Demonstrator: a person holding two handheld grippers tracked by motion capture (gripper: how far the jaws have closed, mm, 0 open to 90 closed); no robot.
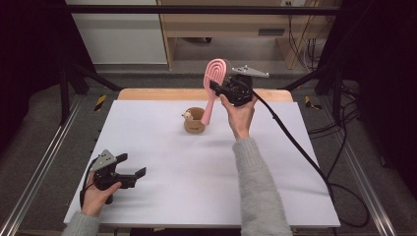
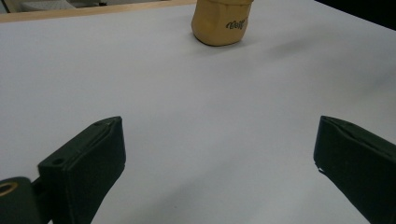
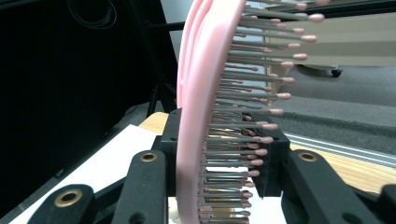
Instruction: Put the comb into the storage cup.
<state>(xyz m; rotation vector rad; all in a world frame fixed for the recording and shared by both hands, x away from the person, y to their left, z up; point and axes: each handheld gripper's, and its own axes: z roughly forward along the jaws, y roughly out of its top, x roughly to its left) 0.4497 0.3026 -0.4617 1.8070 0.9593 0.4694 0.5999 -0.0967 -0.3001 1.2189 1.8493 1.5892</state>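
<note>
Above the small tan cup (image 1: pixel 194 121), the right gripper (image 1: pixel 220 87) pinches the pink plastic hairbrush (image 1: pixel 215 83); next, lower its handle inside. Left gripper (image 1: pixel 133 175) rests spread.

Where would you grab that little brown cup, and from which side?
Take the brown cup by its near rim or across its body, coming from the front-left side, where the open left gripper rests. The pink hairbrush handle enters at its right, blocking that side.
</note>
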